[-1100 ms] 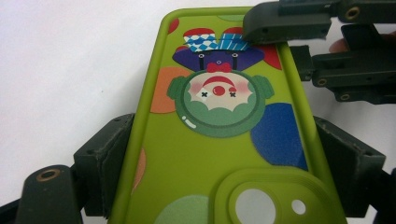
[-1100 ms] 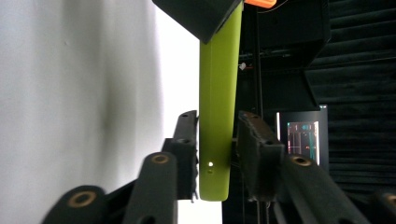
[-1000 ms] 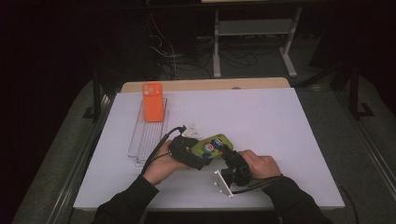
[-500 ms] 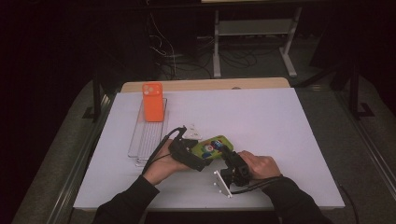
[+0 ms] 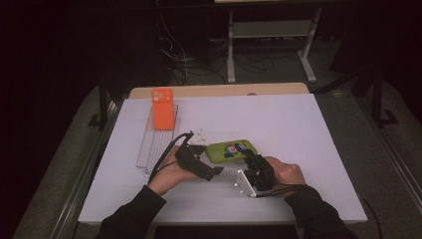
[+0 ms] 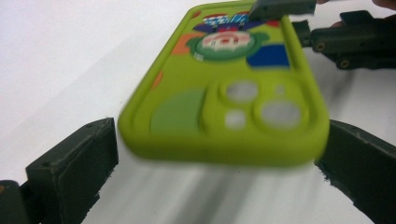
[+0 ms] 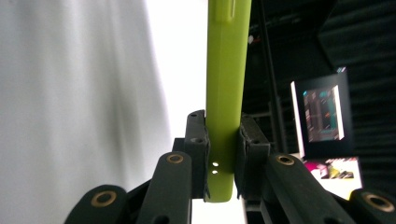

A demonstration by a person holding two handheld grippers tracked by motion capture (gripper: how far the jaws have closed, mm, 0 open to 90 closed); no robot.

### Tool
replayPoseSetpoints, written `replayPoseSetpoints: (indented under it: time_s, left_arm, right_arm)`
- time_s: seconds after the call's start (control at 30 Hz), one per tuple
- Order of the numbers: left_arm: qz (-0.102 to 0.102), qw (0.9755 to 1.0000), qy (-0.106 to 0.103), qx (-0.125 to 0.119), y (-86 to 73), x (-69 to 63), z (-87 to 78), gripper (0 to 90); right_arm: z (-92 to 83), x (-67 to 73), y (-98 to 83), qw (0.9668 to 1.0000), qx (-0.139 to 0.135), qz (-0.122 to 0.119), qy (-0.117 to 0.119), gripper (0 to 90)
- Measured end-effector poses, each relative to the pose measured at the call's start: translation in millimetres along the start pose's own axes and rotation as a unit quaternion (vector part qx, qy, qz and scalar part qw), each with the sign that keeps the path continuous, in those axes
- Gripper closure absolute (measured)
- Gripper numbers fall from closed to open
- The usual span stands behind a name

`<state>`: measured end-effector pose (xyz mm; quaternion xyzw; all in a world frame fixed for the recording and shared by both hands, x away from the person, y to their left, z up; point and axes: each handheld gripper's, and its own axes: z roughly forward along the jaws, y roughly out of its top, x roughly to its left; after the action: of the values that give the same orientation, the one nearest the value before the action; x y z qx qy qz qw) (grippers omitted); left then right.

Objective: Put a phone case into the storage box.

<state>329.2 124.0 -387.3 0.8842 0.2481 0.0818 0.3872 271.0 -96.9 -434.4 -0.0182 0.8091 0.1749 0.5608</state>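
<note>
A lime-green phone case (image 5: 231, 149) with a cartoon print lies low over the white table, just in front of the person. My right gripper (image 5: 252, 160) is shut on its right end; in the right gripper view both pads (image 7: 198, 154) press the edge-on case (image 7: 226, 70). My left gripper (image 5: 208, 158) is at the case's left, camera-hole end. Its jaws have just been opening, and in the left gripper view the left gripper (image 6: 215, 186) now stands open, wide on either side of the case (image 6: 224, 107) without pressing it.
An orange phone case (image 5: 162, 108) stands at the far end of a clear ribbed rack (image 5: 155, 142) on the table's left. The white table top (image 5: 298, 124) ends at a wooden strip at the back, with dark floor beyond.
The left gripper's jaws have opened off the green case's camera end. Both hands stayed where they were, and the right gripper keeps its hold.
</note>
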Motion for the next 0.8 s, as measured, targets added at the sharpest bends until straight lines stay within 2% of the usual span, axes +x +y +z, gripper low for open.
replayPoseSetpoints:
  time_s: [0.03,0.1,0.13,0.17,0.3,0.33,0.4,0.43,0.47,0.53,0.6,0.67,0.7,0.73,0.8]
  left_arm:
    - [0.002,1.0000,0.000,0.000,-0.5,1.1,0.0,0.0]
    - [0.005,1.0000,-0.001,0.002,-1.1,2.9,0.3,0.0]
    - [-0.005,1.0000,-0.003,0.005,-1.7,2.9,0.8,0.0]
    - [-0.009,0.9999,-0.004,0.004,-2.1,3.0,1.2,0.0]
    - [-0.017,0.9998,-0.007,0.004,-2.6,3.8,1.6,0.0]
    - [-0.021,0.9997,-0.010,0.000,-2.6,3.9,2.2,0.0]
    - [-0.014,0.9999,-0.010,0.002,-2.4,5.0,1.9,0.0]
    - [-0.014,0.9999,-0.009,0.003,-2.3,5.0,1.8,0.0]
    - [-0.018,0.9998,-0.010,0.001,-2.6,4.8,2.1,0.0]
    - [-0.003,0.9999,-0.008,0.007,-2.0,6.7,0.8,0.0]
    - [-0.011,0.9999,-0.008,0.005,-2.3,6.1,0.7,0.0]
    - [-0.011,0.9999,-0.006,0.006,-2.3,6.7,0.1,0.0]
    - [-0.013,0.9999,-0.007,0.005,-2.4,6.7,0.0,0.0]
    - [-0.014,0.9999,-0.006,0.004,-2.4,6.7,-0.1,0.0]
    - [-0.014,0.9999,-0.005,0.003,-2.3,7.0,-0.6,0.0]
  right_arm:
    - [-0.3,-1.2,-1.3,0.9998,0.005,0.021,0.006,76.4]
    - [0.4,-3.8,-3.9,0.9989,0.004,0.044,0.012,76.3]
    - [1.2,-6.0,-5.5,0.9986,0.001,0.050,0.018,76.3]
    - [2.0,-6.2,-6.1,0.9975,-0.002,0.067,0.021,76.3]
    - [2.6,-12.4,-10.1,0.9933,-0.002,0.107,0.043,76.4]
    - [2.3,-11.6,-9.7,0.9893,-0.001,0.139,0.045,76.4]
    - [2.2,-13.3,-10.6,0.9831,-0.002,0.173,0.060,76.3]
    - [2.4,-14.4,-11.7,0.9811,-0.004,0.182,0.065,76.3]
    - [2.4,-15.3,-12.2,0.9773,-0.005,0.200,0.070,76.4]
    - [2.6,-18.7,-14.2,0.9717,-0.009,0.223,0.077,76.4]
    - [3.0,-22.2,-16.5,0.9662,-0.010,0.243,0.086,76.4]
    - [3.7,-25.2,-19.0,0.9597,-0.013,0.264,0.095,76.3]
    - [3.7,-25.5,-19.1,0.9522,-0.013,0.288,0.102,76.4]
    - [4.3,-26.6,-20.4,0.9481,-0.014,0.299,0.106,76.4]
    - [5.2,-28.4,-21.9,0.9360,-0.016,0.331,0.118,76.3]
